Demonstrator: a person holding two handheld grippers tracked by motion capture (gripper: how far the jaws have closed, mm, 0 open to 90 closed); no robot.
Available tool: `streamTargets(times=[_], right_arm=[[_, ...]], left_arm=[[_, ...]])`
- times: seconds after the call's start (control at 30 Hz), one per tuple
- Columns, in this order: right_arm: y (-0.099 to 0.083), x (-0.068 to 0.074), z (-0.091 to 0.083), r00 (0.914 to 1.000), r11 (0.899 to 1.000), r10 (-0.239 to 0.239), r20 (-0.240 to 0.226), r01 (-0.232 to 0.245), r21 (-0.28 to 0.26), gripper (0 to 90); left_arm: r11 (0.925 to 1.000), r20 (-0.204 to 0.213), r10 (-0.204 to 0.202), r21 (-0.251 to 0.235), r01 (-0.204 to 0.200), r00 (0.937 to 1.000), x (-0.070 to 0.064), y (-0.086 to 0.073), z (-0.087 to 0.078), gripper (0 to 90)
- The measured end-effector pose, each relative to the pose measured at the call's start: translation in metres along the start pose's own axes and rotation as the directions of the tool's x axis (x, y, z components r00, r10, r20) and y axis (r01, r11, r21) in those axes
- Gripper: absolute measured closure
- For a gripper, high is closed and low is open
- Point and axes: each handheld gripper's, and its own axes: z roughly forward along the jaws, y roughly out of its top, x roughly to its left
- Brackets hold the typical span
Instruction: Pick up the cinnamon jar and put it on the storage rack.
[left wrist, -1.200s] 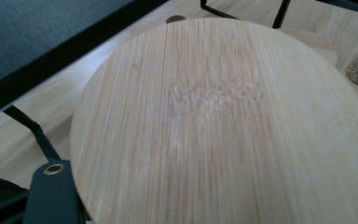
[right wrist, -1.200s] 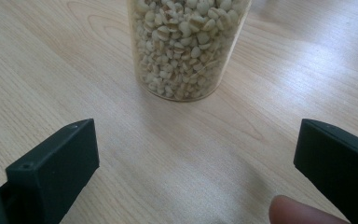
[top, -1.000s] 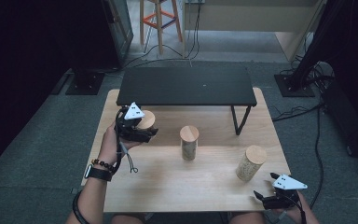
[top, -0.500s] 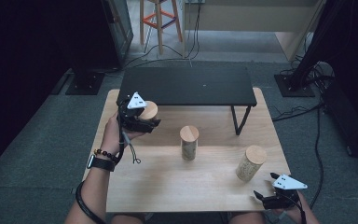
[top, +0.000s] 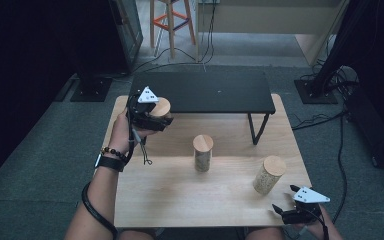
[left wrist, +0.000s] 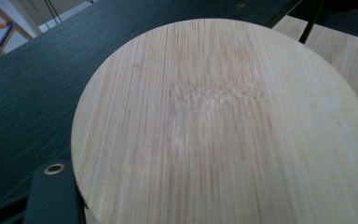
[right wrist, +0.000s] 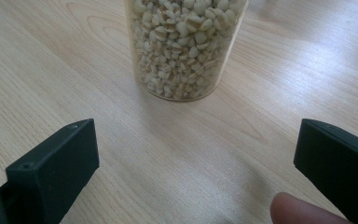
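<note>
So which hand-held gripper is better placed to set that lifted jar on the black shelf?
Left. The left hand-held gripper is shut on the bamboo-lidded jar right at the black shelf edge. The right hand-held gripper sits open at the table's near corner, facing another jar of grains.

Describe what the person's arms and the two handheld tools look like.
Both tools are black, each topped by a pale grey three-cornered plate with dark dots: the left tool and the right tool. The right tool's jaws are blocky and matt black. A black cable loops from the left one. The left wrist wears a beaded bracelet and a dark watch.
</note>
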Motion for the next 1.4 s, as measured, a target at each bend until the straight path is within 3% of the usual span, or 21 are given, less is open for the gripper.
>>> streamTargets(times=[0.53, 0.97, 1.17, 1.27, 1.4], right_arm=[[0.000, 0.000, 0.000, 1.0000, 1.000, 0.002, 0.001, -0.002, -0.002, 0.0], [-0.001, -0.001, 0.000, 1.0000, 1.000, 0.009, 0.003, -0.009, -0.008, 0.0], [-0.002, -0.001, -0.001, 0.9999, 1.000, 0.012, 0.004, -0.012, -0.011, 0.0], [-0.003, -0.002, -0.001, 0.9999, 1.000, 0.014, 0.002, -0.014, -0.015, 0.0], [-0.003, -0.002, -0.001, 0.9999, 1.000, 0.016, 0.002, -0.016, -0.015, 0.0]], left_arm=[[0.9999, -0.019, 0.006, 0.010, -0.006, 0.9998, 0.012, 0.026, 0.003, 25.6], [0.9995, -0.035, -0.003, 0.032, 0.004, 0.9994, 0.021, 0.041, 0.017, 25.6], [0.9986, -0.035, -0.033, 0.041, 0.034, 0.9989, 0.031, 0.046, 0.029, 25.6], [0.9978, -0.005, -0.062, 0.023, 0.062, 0.9981, 0.039, 0.045, 0.032, 25.7], [0.9974, -0.006, -0.061, 0.037, 0.061, 0.9981, 0.041, 0.049, 0.037, 25.7]])
